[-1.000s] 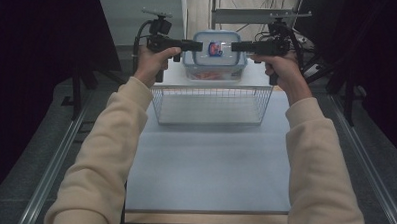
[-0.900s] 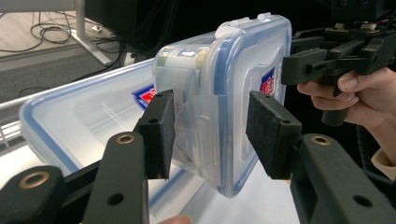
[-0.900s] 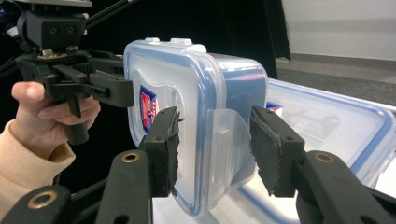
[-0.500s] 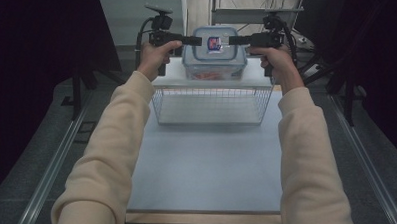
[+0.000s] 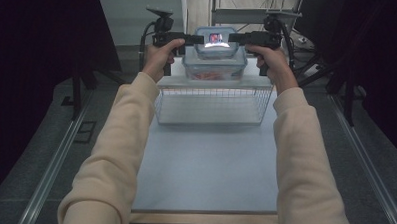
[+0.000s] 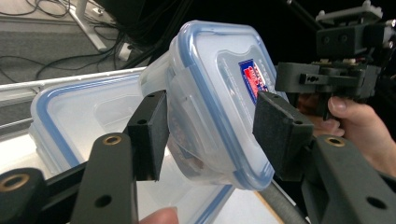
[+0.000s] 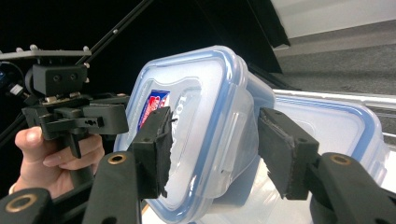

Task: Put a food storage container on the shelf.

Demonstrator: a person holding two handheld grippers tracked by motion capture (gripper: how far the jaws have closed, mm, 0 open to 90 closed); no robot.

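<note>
High view: small box (image 5: 216, 41) sits atop the big box (image 5: 214, 68), beyond the wire basket (image 5: 213, 104). Left gripper (image 5: 196, 40) and right gripper (image 5: 235, 39) flank it, jaws just opening, released.

We note a clear plastic box (image 6: 210, 98) with a blue-rimmed lid and a red-and-blue label (image 6: 254, 77). The larger box (image 5: 215, 67) beneath shows reddish contents. Both grippers are black. The wire basket (image 5: 214, 105) is white, the sleeves (image 5: 120, 139) cream, the table (image 5: 207, 172) pale grey.
</note>
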